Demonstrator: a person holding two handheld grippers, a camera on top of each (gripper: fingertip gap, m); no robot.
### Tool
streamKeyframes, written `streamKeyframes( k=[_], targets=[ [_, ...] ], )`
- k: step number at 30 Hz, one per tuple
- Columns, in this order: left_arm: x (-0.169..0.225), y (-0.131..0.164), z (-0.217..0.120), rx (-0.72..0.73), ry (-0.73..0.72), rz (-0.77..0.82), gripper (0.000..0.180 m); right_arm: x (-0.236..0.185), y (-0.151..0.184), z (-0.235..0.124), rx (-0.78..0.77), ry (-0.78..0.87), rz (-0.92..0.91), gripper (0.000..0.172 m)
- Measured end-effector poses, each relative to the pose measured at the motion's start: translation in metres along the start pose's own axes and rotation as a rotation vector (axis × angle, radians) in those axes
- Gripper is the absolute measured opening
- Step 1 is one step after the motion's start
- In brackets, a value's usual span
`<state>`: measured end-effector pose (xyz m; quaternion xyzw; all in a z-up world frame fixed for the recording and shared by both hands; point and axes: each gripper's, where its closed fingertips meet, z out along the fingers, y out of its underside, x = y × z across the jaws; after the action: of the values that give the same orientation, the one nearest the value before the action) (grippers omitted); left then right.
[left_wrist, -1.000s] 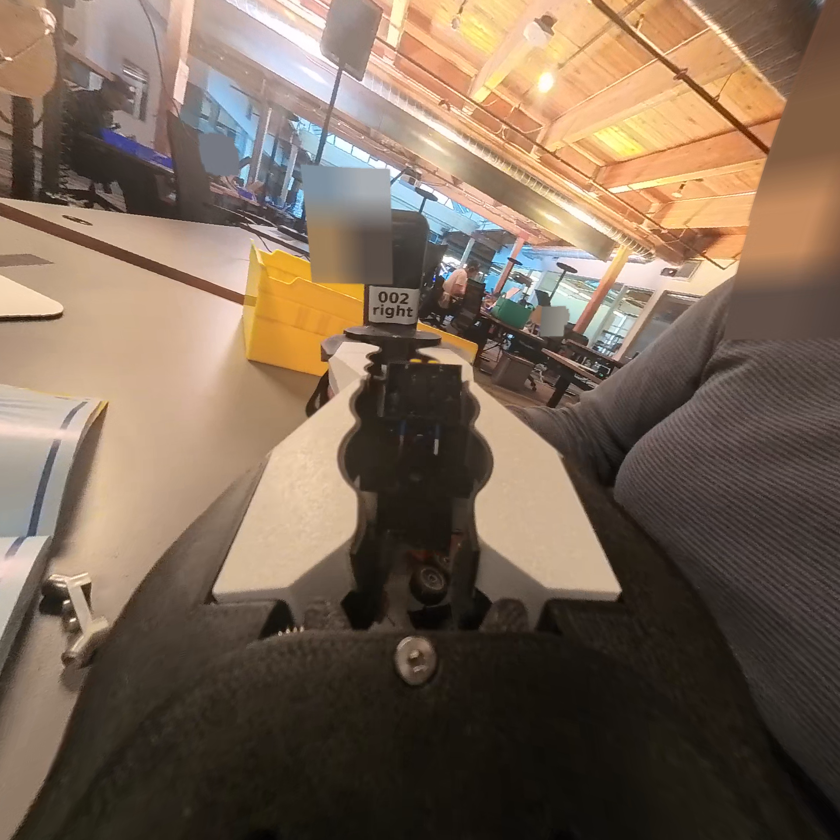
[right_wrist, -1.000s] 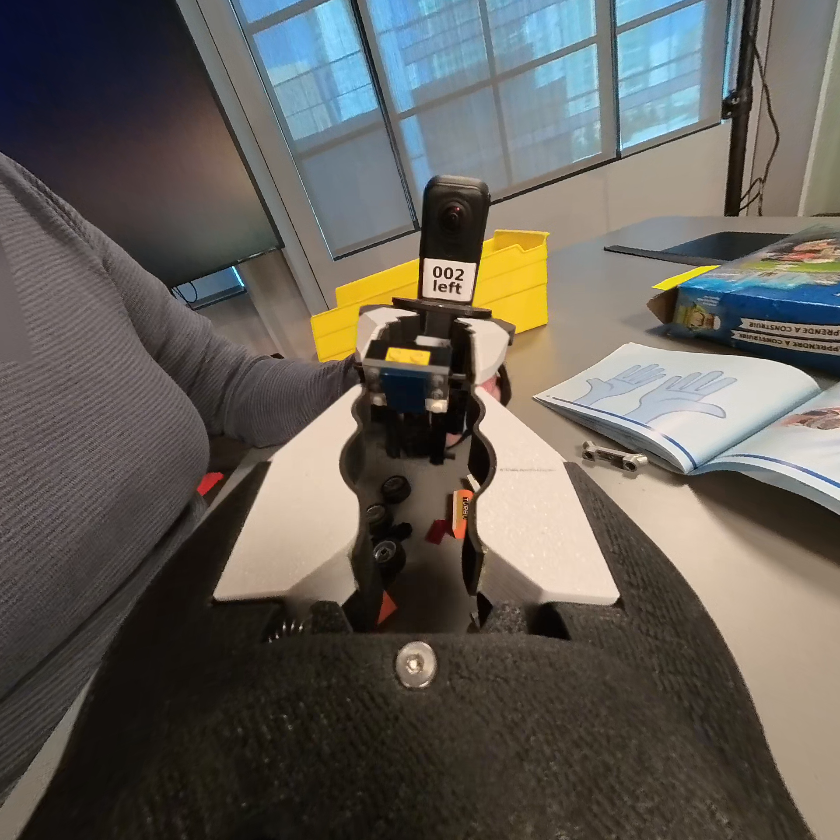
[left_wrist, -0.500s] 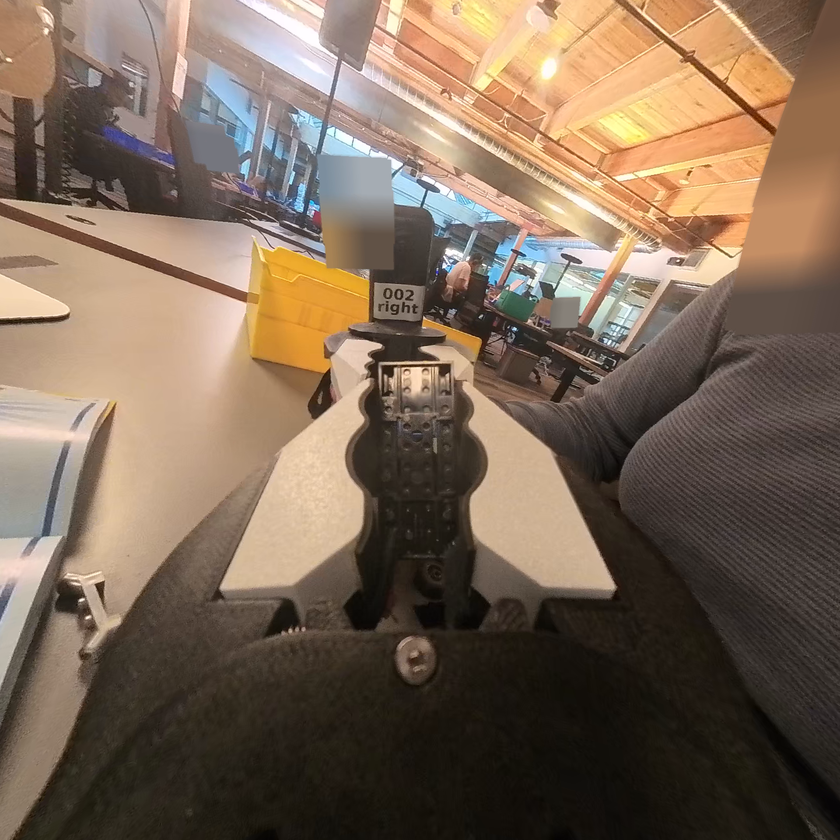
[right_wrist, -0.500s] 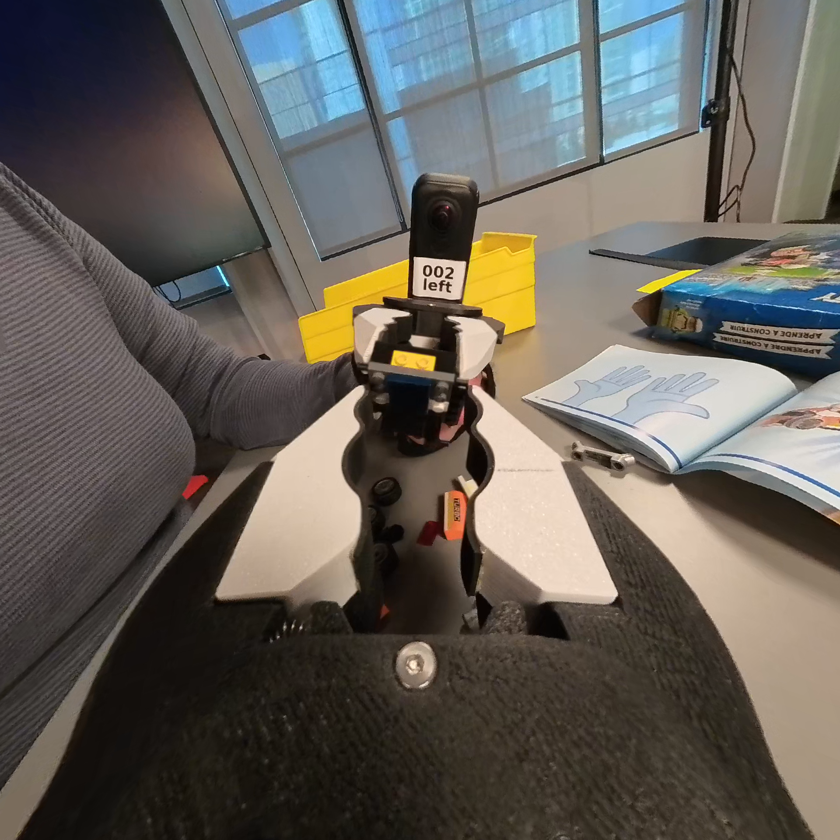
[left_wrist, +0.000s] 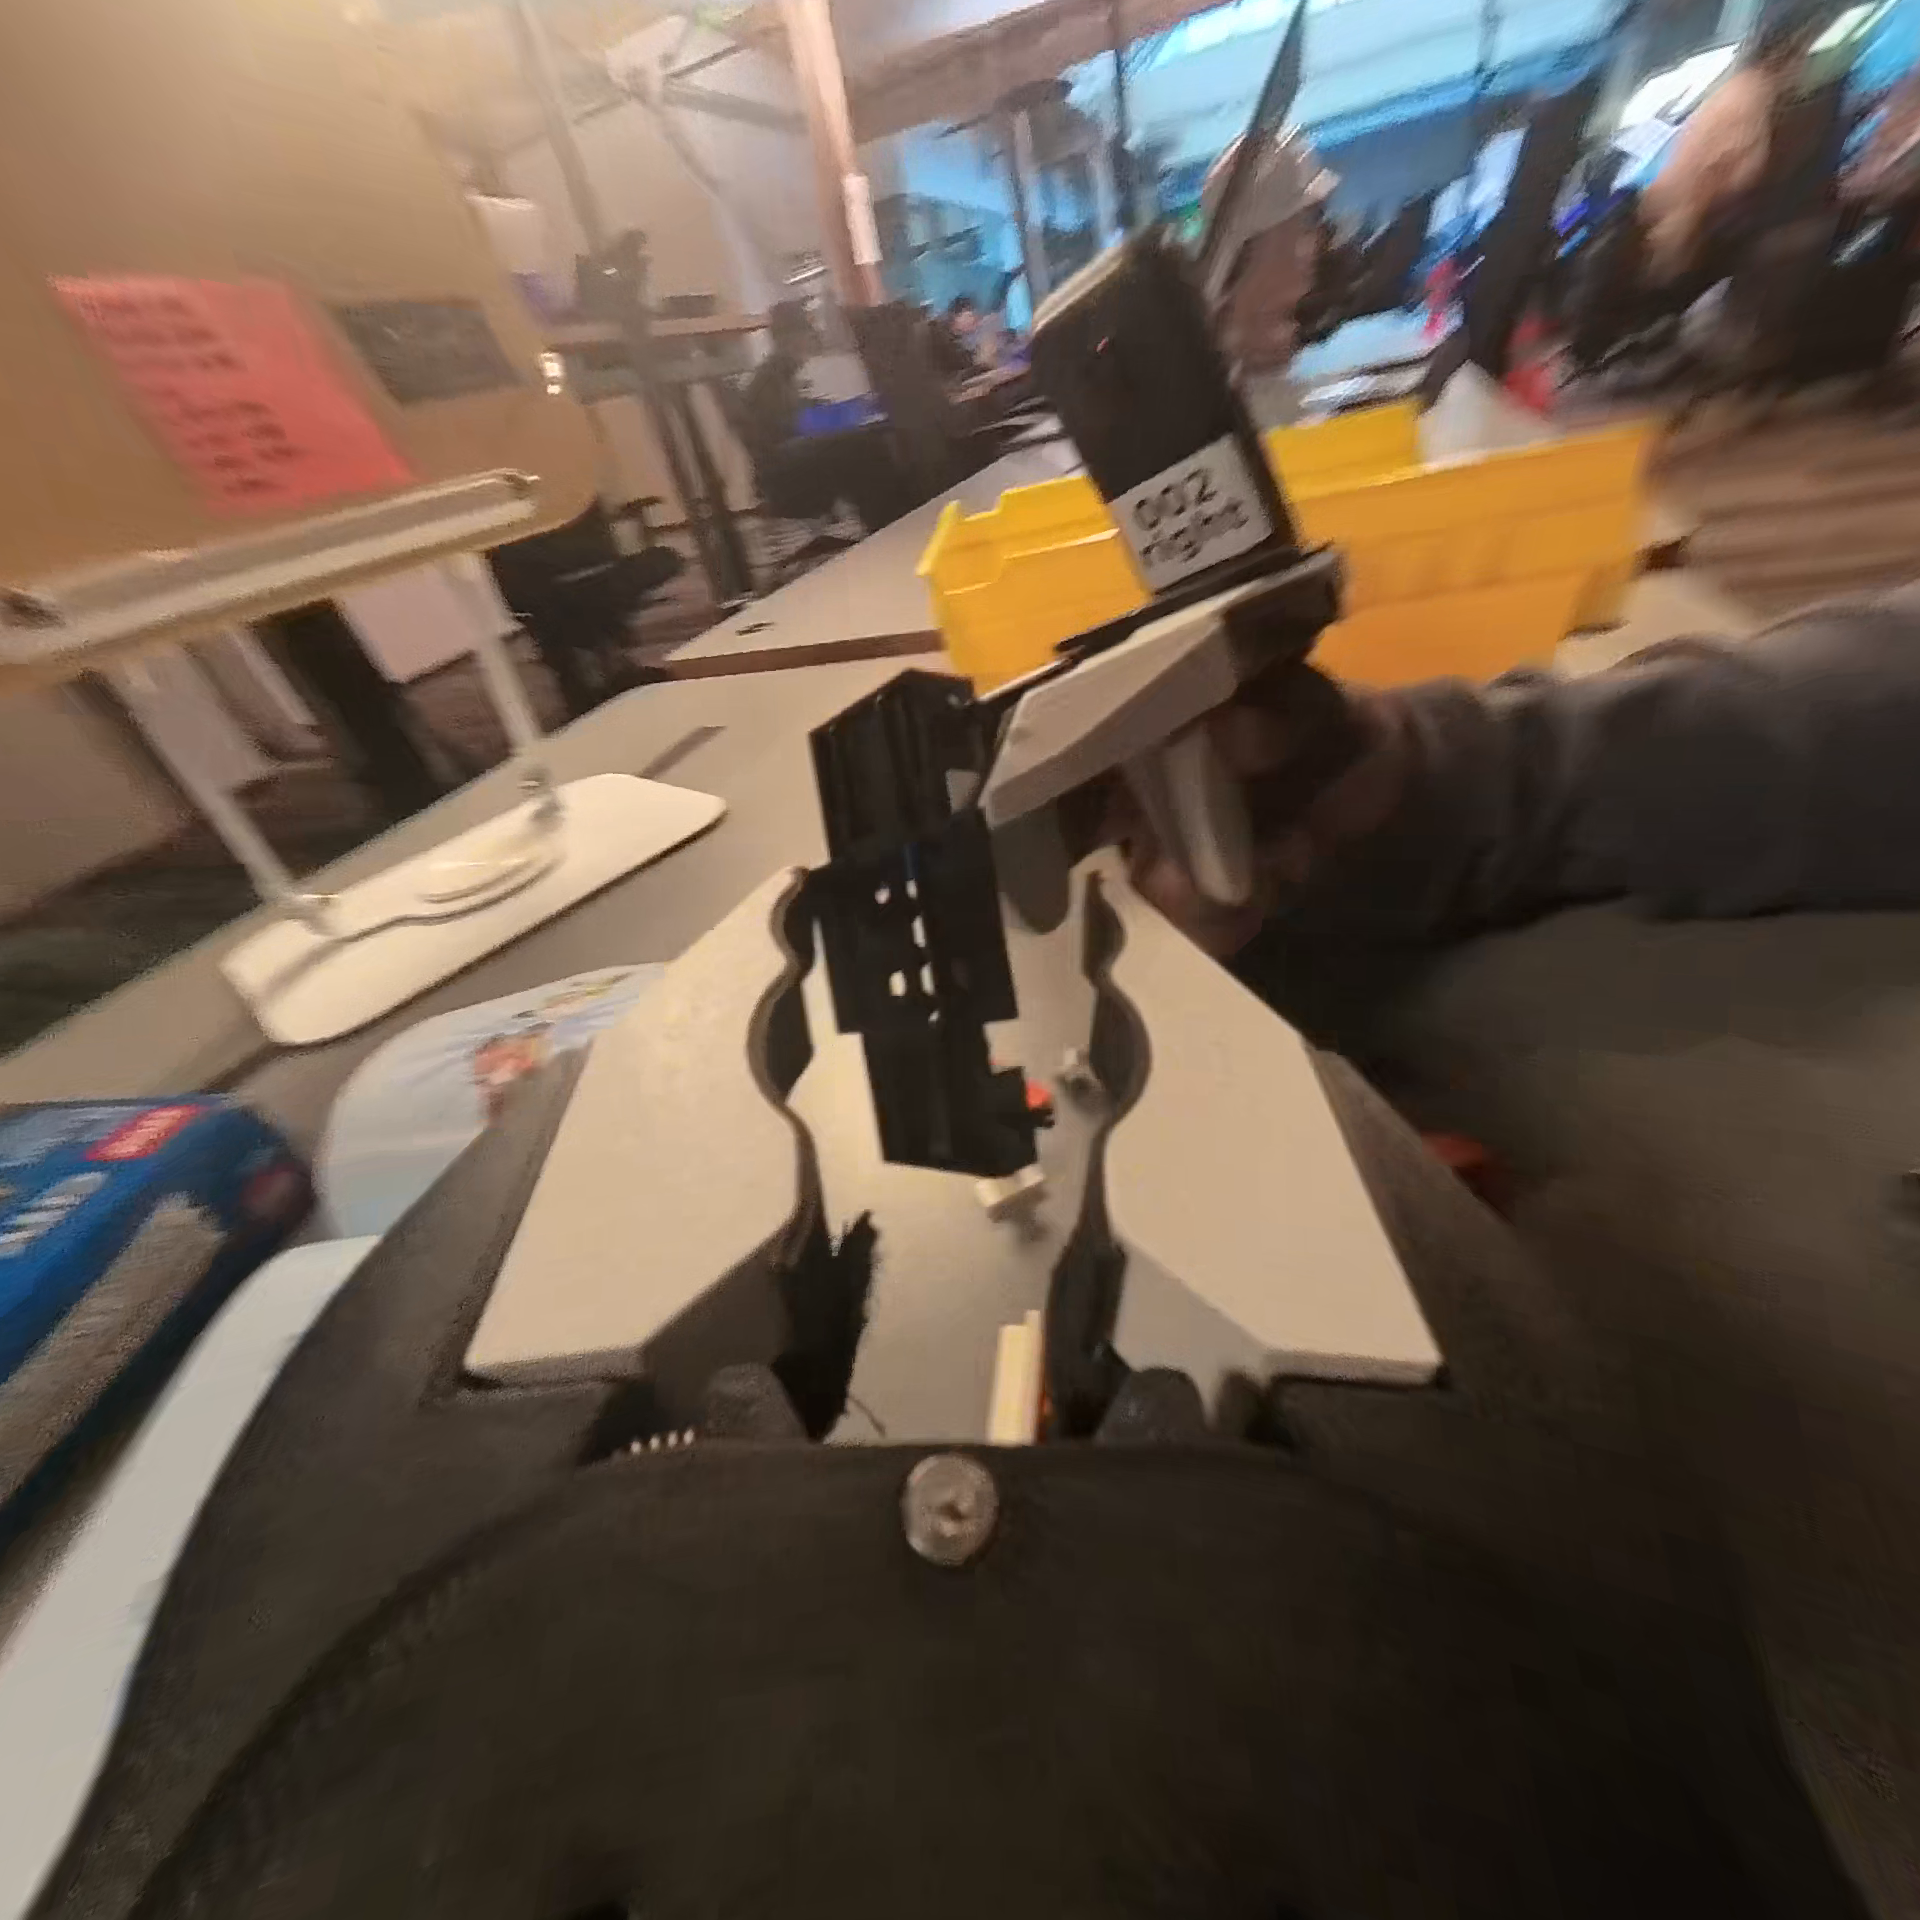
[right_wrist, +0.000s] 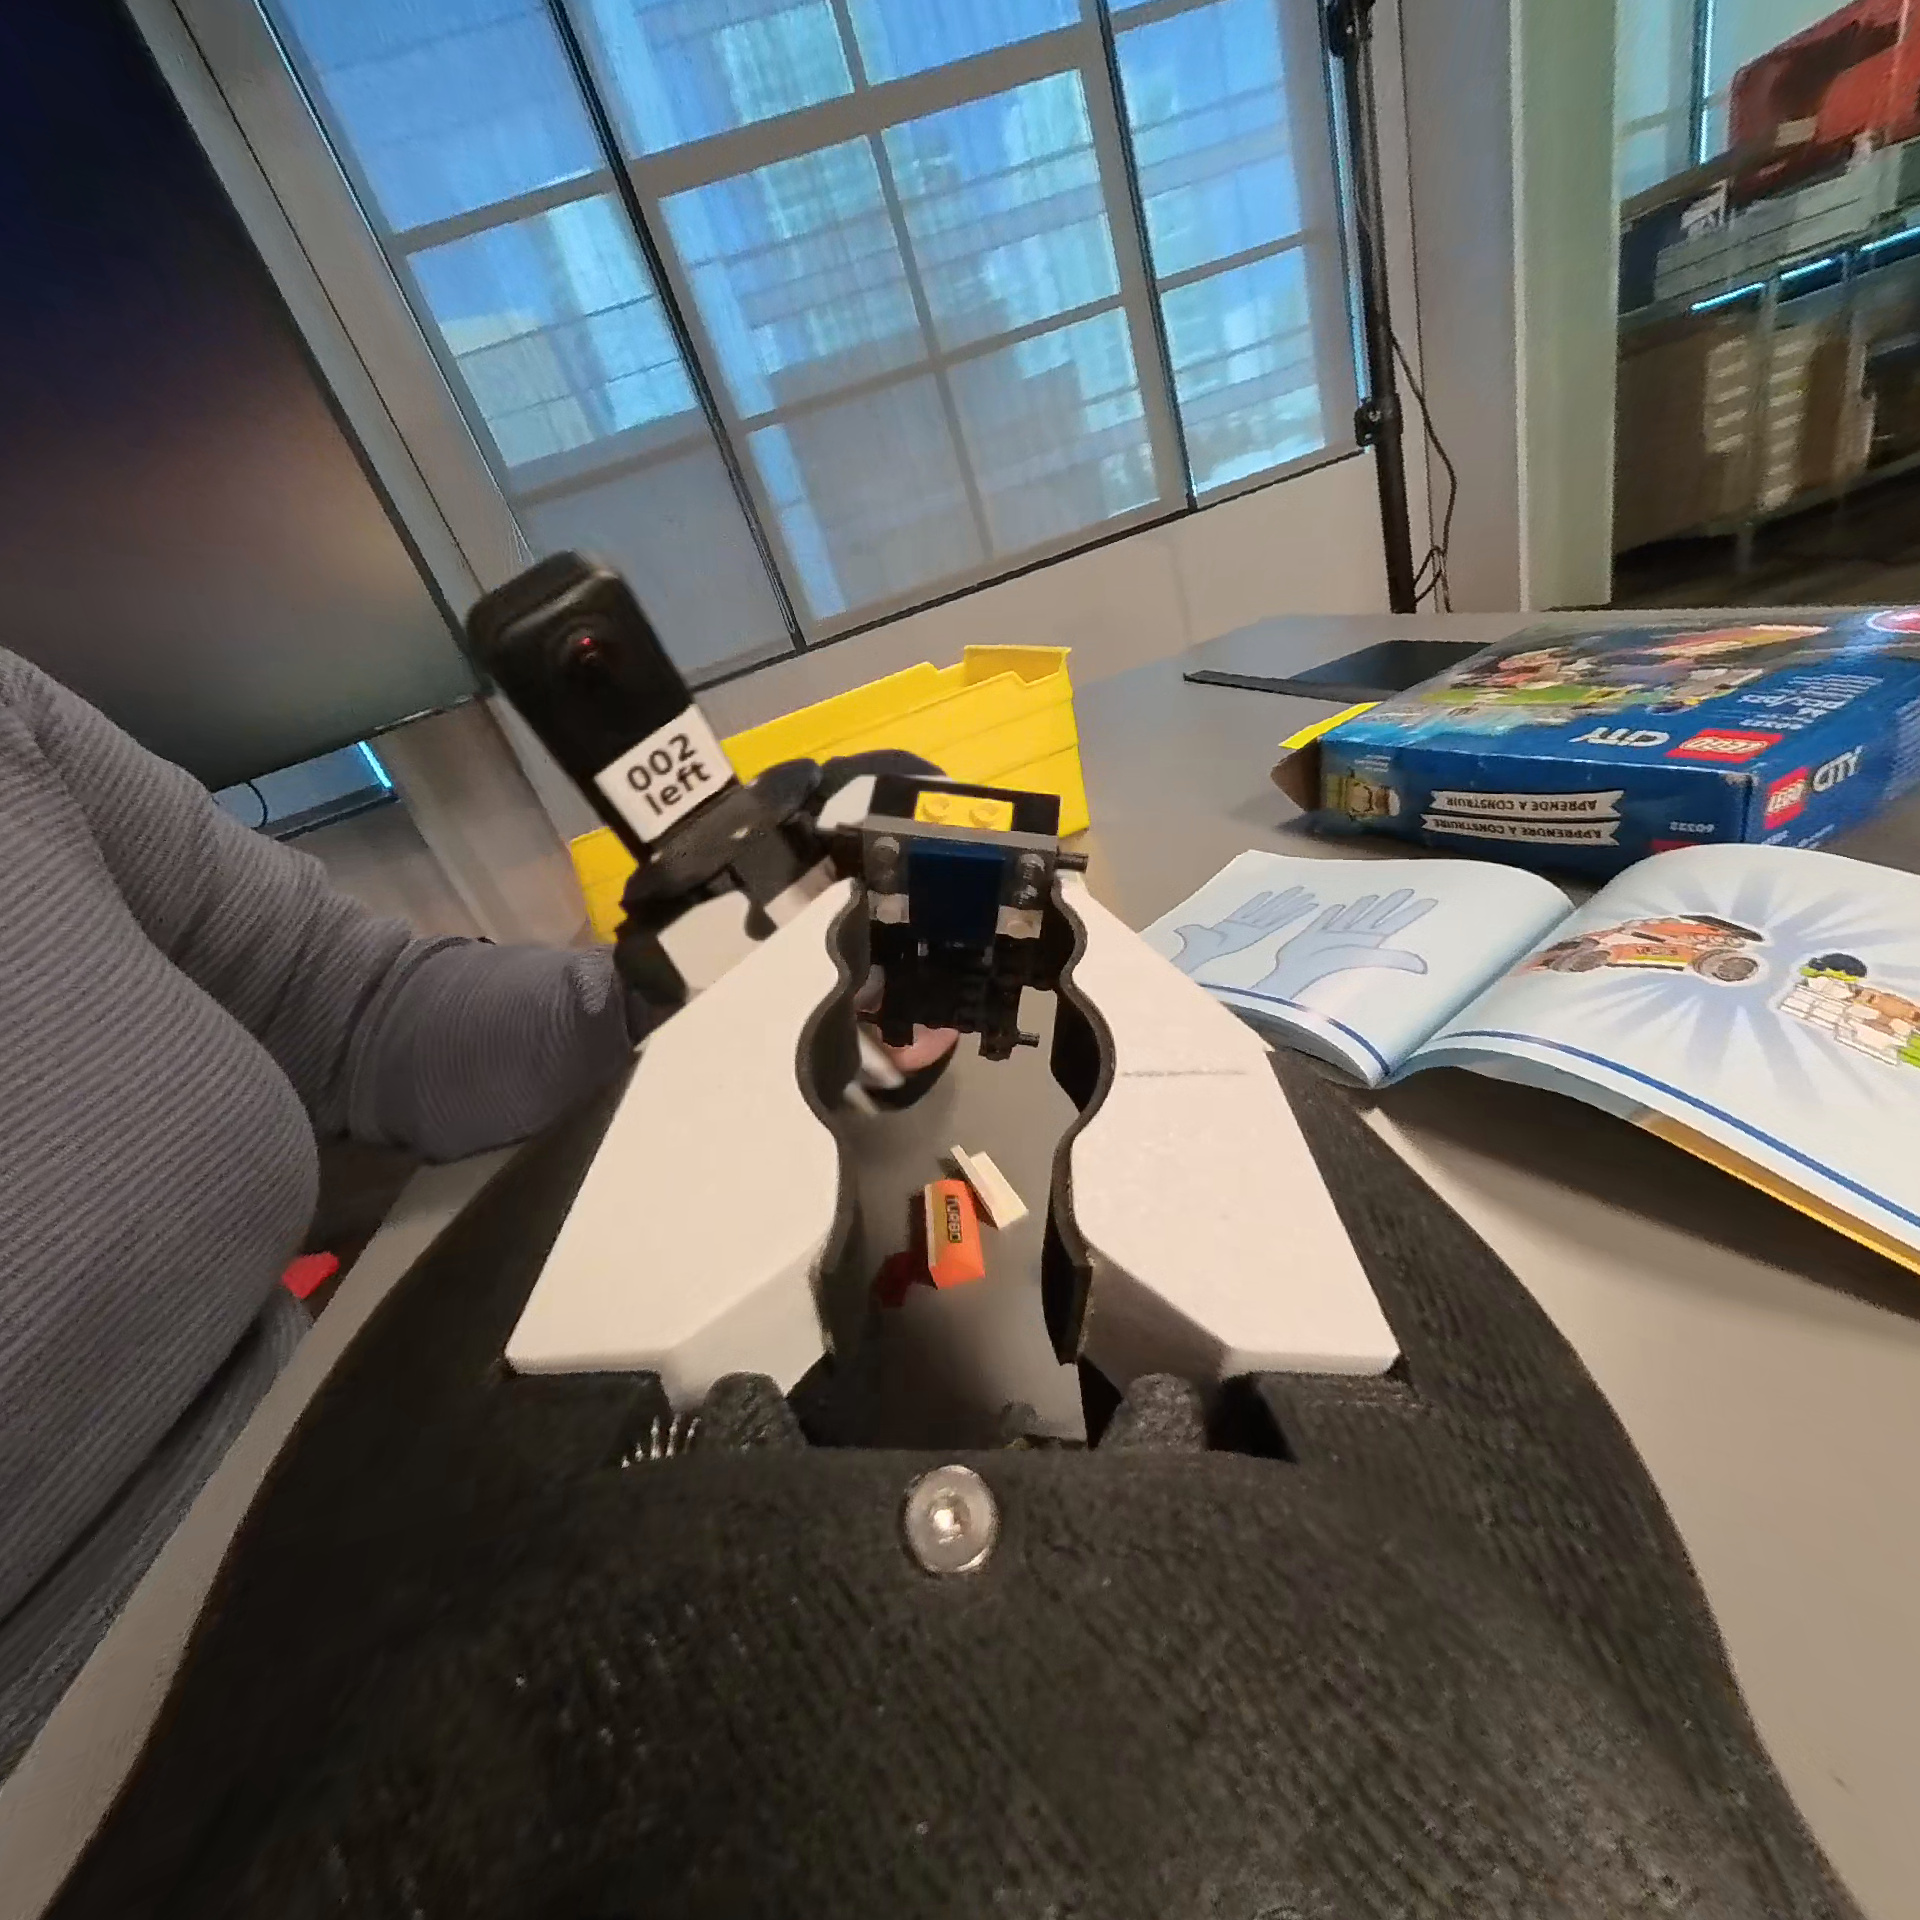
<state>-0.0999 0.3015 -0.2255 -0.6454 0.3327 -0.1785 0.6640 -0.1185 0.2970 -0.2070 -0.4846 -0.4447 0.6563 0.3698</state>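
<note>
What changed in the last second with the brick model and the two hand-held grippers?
The left hand-held gripper opened off the black brick model and swung aside, its view now blurred. The right hand-held gripper stays clamped on the model. Booklet, blue box and yellow bin stayed put.

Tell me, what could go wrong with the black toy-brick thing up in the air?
1. Only the right hand-held gripper pinches the black brick build, above the table; it might slip, fall and break apart.
2. The left hand-held gripper stands open around it, and that view is blurred; a bump could knock it loose.
3. Small loose pieces lie beneath; a drop may scatter them.
</note>
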Motion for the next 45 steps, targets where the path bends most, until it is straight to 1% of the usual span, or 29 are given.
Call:
streamKeyframes(
  k=[3, 4, 5, 7, 8, 10, 12, 14, 18, 19, 21, 23, 27, 29, 32, 36, 37, 38, 39, 40, 41, 43, 44, 45],
  targets=[
    [-0.013, 0.006, 0.000, -0.041, -0.117, 0.106, 0.024, 0.003, 0.001, 0.000, 0.000, 0.019, -0.007, 0.032],
    [-0.018, 0.007, -0.001, -0.050, -0.149, 0.104, 0.014, 0.004, 0.001, 0.000, -0.001, 0.036, -0.017, 0.029],
    [-0.027, 0.008, -0.003, -0.062, -0.189, 0.082, 0.005, 0.008, -0.003, 0.000, 0.018, 0.073, -0.050, 0.033],
    [-0.030, 0.013, -0.004, -0.085, -0.157, 0.000, 0.005, 0.017, -0.011, -0.005, 0.048, 0.198, -0.202, 0.053],
    [-0.035, 0.013, -0.005, -0.080, -0.171, -0.046, 0.004, 0.019, -0.013, -0.007, 0.030, 0.253, -0.300, 0.056],
    [-0.039, 0.013, -0.006, -0.074, -0.170, -0.107, 0.004, 0.021, -0.014, -0.010, -0.031, 0.365, -0.535, 0.056],
    [-0.040, 0.014, -0.006, -0.077, -0.165, -0.134, 0.004, 0.019, -0.010, -0.007, -0.107, 0.442, -0.773, 0.051],
    [-0.037, 0.015, -0.005, -0.090, -0.145, -0.142, 0.004, 0.015, -0.006, -0.002, -0.157, 0.484, -0.933, 0.049],
    [-0.031, 0.018, -0.001, -0.115, -0.123, -0.146, 0.004, 0.017, -0.001, 0.004, -0.240, 0.568, -1.113, 0.051],
    [-0.033, 0.018, -0.001, -0.121, -0.133, -0.156, 0.004, 0.018, -0.001, 0.003, -0.260, 0.589, -1.160, 0.048],
    [-0.031, 0.019, -0.001, -0.123, -0.114, -0.200, 0.004, 0.020, -0.001, 0.003, -0.289, 0.634, -1.247, 0.033],
    [-0.030, 0.021, 0.001, -0.140, -0.101, -0.239, 0.004, 0.019, 0.000, 0.005, -0.305, 0.648, -1.311, 0.030],
    [-0.026, 0.025, 0.003, -0.174, -0.098, -0.225, 0.004, 0.020, 0.001, 0.004, -0.323, 0.654, -1.320, 0.027],
    [-0.028, 0.028, 0.003, -0.189, -0.102, -0.231, 0.003, 0.022, 0.002, 0.003, -0.356, 0.648, -1.249, 0.023],
    [-0.028, 0.030, 0.002, -0.204, -0.097, -0.229, 0.003, 0.024, 0.004, 0.003, -0.409, 0.619, -1.170, 0.022],
    [-0.028, 0.037, 0.003, -0.261, -0.110, -0.167, 0.002, 0.025, 0.009, -0.005, -0.464, 0.549, -1.066, 0.000],
    [-0.035, 0.044, -0.001, -0.302, -0.148, -0.098, 0.003, 0.022, 0.010, -0.007, -0.464, 0.504, -1.041, 0.000],
    [-0.034, 0.038, -0.002, -0.268, -0.136, -0.078, 0.003, 0.024, 0.013, -0.009, -0.475, 0.500, -1.001, 0.000],
    [-0.028, 0.032, 0.001, -0.235, -0.095, -0.153, 0.003, 0.025, 0.016, -0.007, -0.474, 0.487, -1.002, 0.000],
    [-0.027, 0.030, 0.004, -0.222, -0.096, -0.214, 0.003, 0.025, 0.025, -0.004, -0.500, 0.466, -0.992, 0.000],
    [-0.027, 0.035, 0.005, -0.245, -0.094, -0.204, 0.003, 0.027, 0.033, -0.001, -0.523, 0.457, -0.980, 0.000],
    [-0.029, 0.042, 0.006, -0.297, -0.123, -0.192, 0.003, 0.027, 0.033, 0.004, -0.488, 0.482, -1.049, 0.000],
    [-0.032, 0.045, 0.006, -0.309, -0.152, -0.205, 0.003, 0.027, 0.032, 0.005, -0.479, 0.491, -1.079, 0.004],
    [-0.036, 0.046, 0.005, -0.313, -0.172, -0.224, 0.003, 0.027, 0.031, 0.005, -0.468, 0.505, -1.087, 0.018]
  ],
)
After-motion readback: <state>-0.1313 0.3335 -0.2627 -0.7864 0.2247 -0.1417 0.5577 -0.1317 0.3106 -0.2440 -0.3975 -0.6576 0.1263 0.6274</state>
